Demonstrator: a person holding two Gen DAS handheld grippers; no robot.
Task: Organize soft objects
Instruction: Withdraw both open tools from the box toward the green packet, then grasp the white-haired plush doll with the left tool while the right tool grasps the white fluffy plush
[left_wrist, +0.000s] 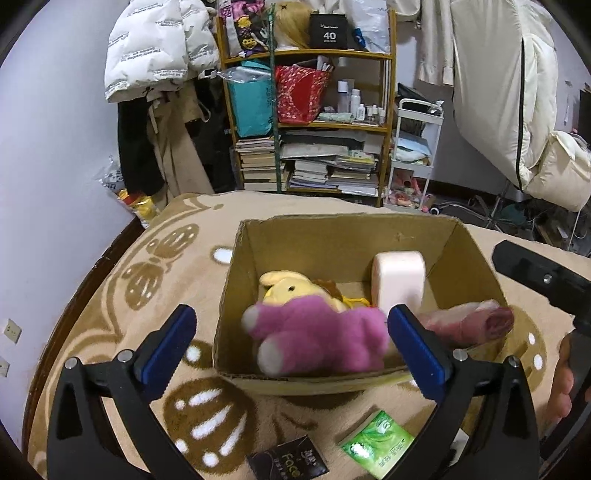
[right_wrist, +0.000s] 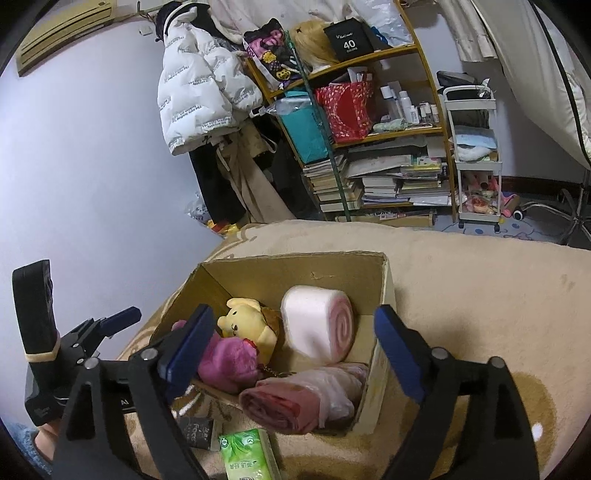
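Observation:
An open cardboard box (left_wrist: 332, 240) (right_wrist: 295, 266) stands on a beige patterned blanket. Inside lie a pink plush toy (left_wrist: 314, 338) (right_wrist: 229, 360), a yellow bear plush (left_wrist: 286, 290) (right_wrist: 247, 323), a white-and-pink rolled towel (left_wrist: 399, 282) (right_wrist: 319, 326) and a pink rolled cloth (left_wrist: 469, 323) (right_wrist: 303, 397). The pink plush looks blurred in the left wrist view. My left gripper (left_wrist: 291, 345) is open, its blue pads on either side of the pink plush above the box's near edge. My right gripper (right_wrist: 291, 350) is open above the box, holding nothing.
A green tissue pack (left_wrist: 376, 443) (right_wrist: 249, 456) and a black sachet (left_wrist: 288, 461) (right_wrist: 197, 432) lie on the blanket in front of the box. A cluttered bookshelf (left_wrist: 314, 110) and white cart (left_wrist: 413, 155) stand behind. The other gripper shows at the right edge (left_wrist: 543, 277).

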